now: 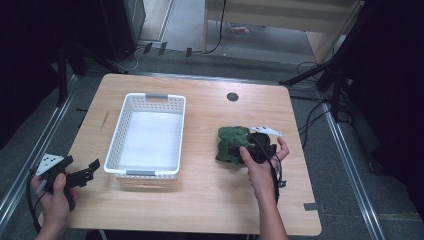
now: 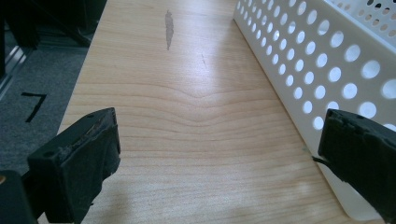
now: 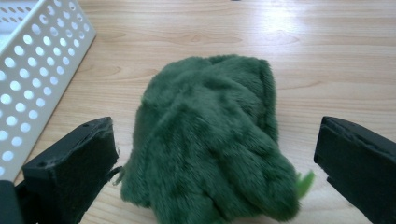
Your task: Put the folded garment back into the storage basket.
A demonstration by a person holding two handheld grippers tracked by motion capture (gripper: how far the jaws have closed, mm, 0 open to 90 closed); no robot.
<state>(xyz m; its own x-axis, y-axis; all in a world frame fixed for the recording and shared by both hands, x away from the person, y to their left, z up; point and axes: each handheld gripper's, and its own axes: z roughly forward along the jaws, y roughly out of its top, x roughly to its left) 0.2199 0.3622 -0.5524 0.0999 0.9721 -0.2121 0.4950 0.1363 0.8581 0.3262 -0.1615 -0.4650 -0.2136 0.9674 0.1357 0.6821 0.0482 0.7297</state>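
A green plush toy (image 1: pixel 231 143) lies on the wooden table (image 1: pixel 210 195), right of centre. My right gripper (image 1: pixel 240 150) hangs just over its near side, open, its jaws set wide on either side of the green plush toy (image 3: pixel 210 140) without touching it. A white perforated basket (image 1: pixel 148 136) stands left of centre with nothing in it. My left gripper (image 1: pixel 92 167) is open at the table's front left corner, close to the basket's near left corner, with bare wood between its jaws. The basket wall (image 2: pixel 317 70) runs along the right of the left gripper view.
A round grommet hole (image 1: pixel 232 96) sits near the table's far edge. Bare wood lies in front of the basket and the toy. Black frame legs and cables stand on the floor around the table, and pale wooden furniture (image 1: pixel 280 20) is beyond it.
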